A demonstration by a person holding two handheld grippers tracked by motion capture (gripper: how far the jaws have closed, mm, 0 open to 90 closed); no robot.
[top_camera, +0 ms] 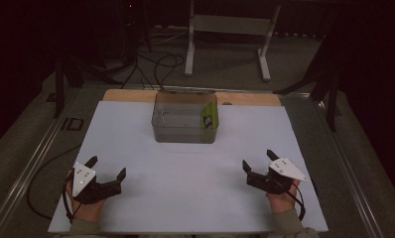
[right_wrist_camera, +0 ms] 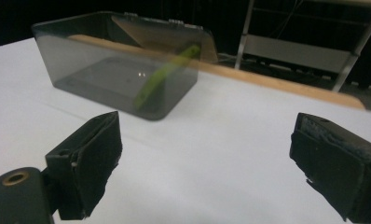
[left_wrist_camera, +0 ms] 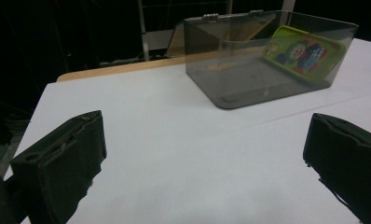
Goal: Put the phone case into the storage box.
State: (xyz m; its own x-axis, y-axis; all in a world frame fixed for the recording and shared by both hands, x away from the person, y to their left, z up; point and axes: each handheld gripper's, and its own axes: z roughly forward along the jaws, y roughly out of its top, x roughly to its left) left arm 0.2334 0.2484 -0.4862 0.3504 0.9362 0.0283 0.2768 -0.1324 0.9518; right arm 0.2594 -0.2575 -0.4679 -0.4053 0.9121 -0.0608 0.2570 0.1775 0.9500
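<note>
Left tongs [top_camera: 106, 167], spread and empty, rest at the near left of the white tabletop [top_camera: 136, 148]. Centre, well apart from both: a clear box [top_camera: 184, 118] at the far edge, with a green card [left_wrist_camera: 305, 52] leaning against its right wall, long axis running front to back, printed face turned towards the left. Right tongs [top_camera: 258, 160], likewise spread and empty, rest near right. The work appears to be at its start; the next move calls for a reach forward into the box.

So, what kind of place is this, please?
Probably a lab or workshop set up for recording, not a home. A white board lies on a bench, cables run over the floor beyond it, and a bare metal frame stands behind a clear plastic box.
</note>
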